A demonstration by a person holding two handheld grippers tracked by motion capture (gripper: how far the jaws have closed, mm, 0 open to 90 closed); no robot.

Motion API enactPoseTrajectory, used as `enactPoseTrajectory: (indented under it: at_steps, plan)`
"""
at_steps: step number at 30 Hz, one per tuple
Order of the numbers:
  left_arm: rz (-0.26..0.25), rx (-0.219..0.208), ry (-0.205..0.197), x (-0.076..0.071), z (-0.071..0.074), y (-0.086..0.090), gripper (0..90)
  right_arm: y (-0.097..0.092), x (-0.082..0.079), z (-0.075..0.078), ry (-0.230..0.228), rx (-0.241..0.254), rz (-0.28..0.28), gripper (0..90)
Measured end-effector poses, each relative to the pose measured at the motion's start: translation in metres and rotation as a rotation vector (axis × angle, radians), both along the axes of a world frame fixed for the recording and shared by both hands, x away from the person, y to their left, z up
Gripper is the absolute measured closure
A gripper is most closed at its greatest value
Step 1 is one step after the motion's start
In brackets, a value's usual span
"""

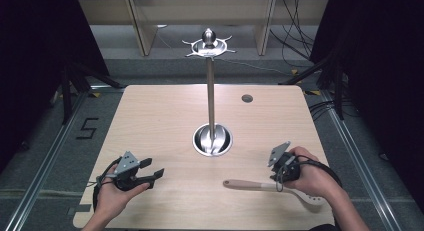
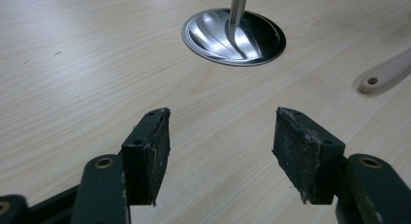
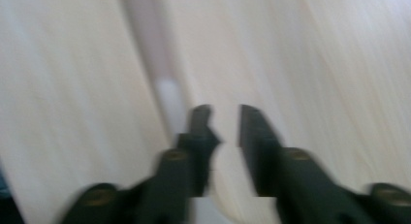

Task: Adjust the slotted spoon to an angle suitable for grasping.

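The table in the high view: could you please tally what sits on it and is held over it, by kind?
Metal stands with a round base: 1
Spatulas with a pale handle: 1
Hand-held grippers: 2, left gripper and right gripper
Total: 4

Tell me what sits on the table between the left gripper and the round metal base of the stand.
Nothing: bare wood runs from the left gripper to the metal base, as the left gripper view shows.
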State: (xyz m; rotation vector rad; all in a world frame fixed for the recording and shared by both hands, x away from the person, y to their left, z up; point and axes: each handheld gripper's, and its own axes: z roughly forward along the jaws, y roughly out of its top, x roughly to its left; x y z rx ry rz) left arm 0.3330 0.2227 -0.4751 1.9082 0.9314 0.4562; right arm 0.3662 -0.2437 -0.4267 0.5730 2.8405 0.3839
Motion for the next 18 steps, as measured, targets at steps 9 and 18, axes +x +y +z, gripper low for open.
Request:
enactPoseTrajectory:
  at_steps: [9,18]
  plan:
    - [-0.025,-0.006,0.010,0.003,0.000,-0.007,41.8,-0.018,0.016,-0.024,0.064,-0.128,-0.163,90.0]
    - [-0.031,-0.001,0.007,0.000,-0.001,-0.004,41.9,-0.014,0.018,-0.031,0.106,-0.142,-0.231,90.0]
